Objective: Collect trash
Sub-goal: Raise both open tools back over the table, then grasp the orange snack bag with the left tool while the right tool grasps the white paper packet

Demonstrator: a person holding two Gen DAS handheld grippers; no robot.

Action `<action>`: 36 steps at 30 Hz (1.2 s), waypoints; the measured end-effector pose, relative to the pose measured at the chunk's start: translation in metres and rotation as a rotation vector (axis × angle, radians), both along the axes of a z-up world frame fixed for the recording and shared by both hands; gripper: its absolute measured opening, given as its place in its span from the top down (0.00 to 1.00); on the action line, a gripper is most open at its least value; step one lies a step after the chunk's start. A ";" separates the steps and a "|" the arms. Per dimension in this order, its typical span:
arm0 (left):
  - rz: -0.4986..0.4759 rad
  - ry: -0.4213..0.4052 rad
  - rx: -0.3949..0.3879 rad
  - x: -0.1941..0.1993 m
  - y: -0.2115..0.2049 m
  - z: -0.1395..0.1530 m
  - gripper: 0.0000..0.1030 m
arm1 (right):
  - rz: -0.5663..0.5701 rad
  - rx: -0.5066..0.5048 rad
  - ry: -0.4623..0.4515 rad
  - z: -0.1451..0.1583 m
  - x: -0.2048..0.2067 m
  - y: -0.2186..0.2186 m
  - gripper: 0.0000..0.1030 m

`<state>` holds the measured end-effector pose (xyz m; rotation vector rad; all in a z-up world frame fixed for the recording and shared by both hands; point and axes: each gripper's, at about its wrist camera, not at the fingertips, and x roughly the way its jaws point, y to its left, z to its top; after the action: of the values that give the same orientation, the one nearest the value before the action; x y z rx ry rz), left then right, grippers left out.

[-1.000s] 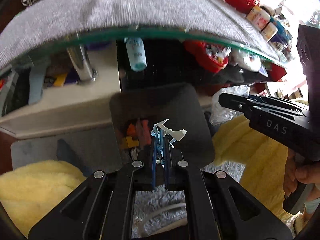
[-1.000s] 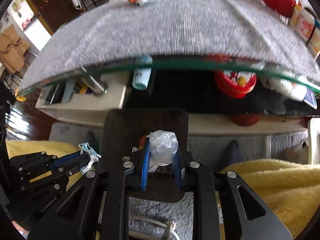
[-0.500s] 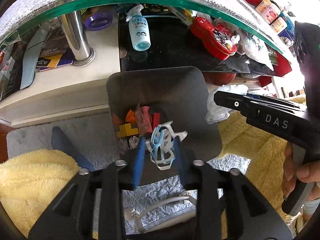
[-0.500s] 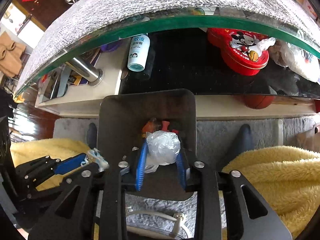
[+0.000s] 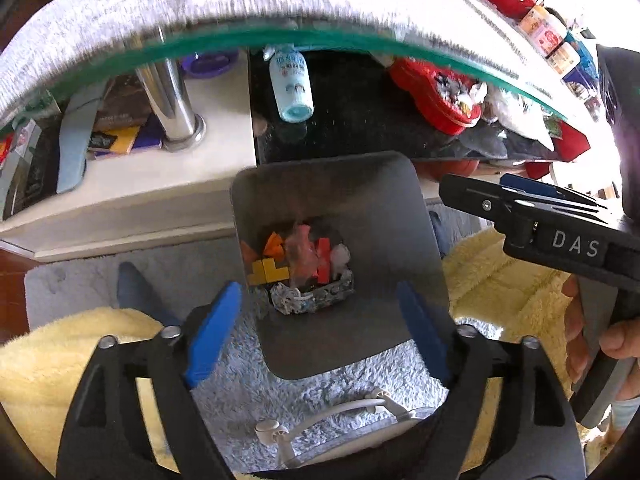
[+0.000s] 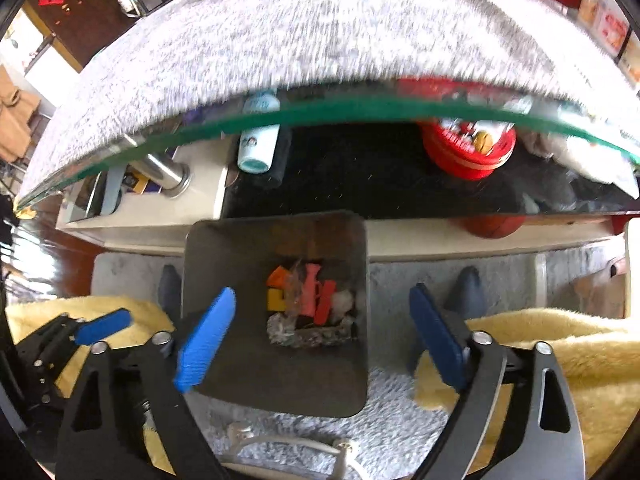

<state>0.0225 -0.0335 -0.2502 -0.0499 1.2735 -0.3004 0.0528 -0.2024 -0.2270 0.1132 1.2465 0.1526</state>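
Observation:
A dark grey bin (image 5: 328,192) (image 6: 240,248) stands on the rug below both grippers. At its bottom lies trash (image 5: 304,256) (image 6: 312,300): orange, yellow and red blocks, a pink wrapper, a white plastic ball (image 5: 340,256) (image 6: 344,300) and a crumpled grey wad (image 5: 312,298). My left gripper (image 5: 316,320) hangs over the bin, its jaws opening wide with nothing between the blue pads. My right gripper (image 6: 320,336) is also above the bin, jaws opening and empty. Each gripper shows in the other's view, the right gripper (image 5: 520,208) from the left wrist, the left gripper (image 6: 100,328) from the right wrist.
A glass table edge (image 5: 320,38) with a grey cloth arches above the bin. On the shelf under it are a pale blue bottle (image 5: 292,84), a red tin (image 6: 468,148) and a chrome leg (image 5: 172,108). Yellow fleece (image 6: 560,344) flanks the bin; a white cable (image 5: 340,412) lies on the rug.
Both grippers opened wide. The white and blue plastic piece left the left jaws and the white plastic ball left the right jaws; the ball now lies in the bin.

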 end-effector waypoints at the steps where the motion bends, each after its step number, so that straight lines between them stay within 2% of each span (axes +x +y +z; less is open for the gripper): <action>1: 0.001 -0.010 0.002 0.002 0.001 0.005 0.18 | -0.001 -0.002 -0.006 0.005 0.003 -0.001 0.11; 4: 0.005 -0.041 0.011 0.010 0.004 0.020 0.12 | 0.001 -0.005 -0.041 0.022 0.011 -0.003 0.11; 9: 0.016 -0.099 0.002 0.029 0.009 0.051 0.09 | 0.007 0.002 -0.115 0.057 0.029 -0.004 0.10; 12: 0.019 -0.143 0.003 0.044 0.014 0.071 0.08 | -0.004 0.006 -0.166 0.079 0.047 -0.009 0.05; 16: 0.038 -0.176 0.008 0.072 0.022 0.089 0.08 | -0.020 0.005 -0.206 0.097 0.082 -0.014 0.04; 24: 0.037 -0.237 0.058 0.134 0.027 0.113 0.08 | -0.015 0.031 -0.245 0.111 0.148 -0.010 0.04; 31: 0.080 -0.284 0.053 0.185 0.042 0.136 0.08 | 0.019 0.037 -0.253 0.105 0.184 0.000 0.06; 34: 0.069 -0.311 0.067 0.209 0.039 0.146 0.10 | 0.040 0.037 -0.254 0.102 0.192 0.007 0.09; 36: 0.053 -0.321 0.066 0.223 0.035 0.150 0.15 | 0.058 0.040 -0.249 0.098 0.195 0.010 0.17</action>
<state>0.2457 0.0018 -0.1002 0.0207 0.9613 -0.2102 0.2481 -0.1925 -0.1293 0.0894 0.9987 0.2349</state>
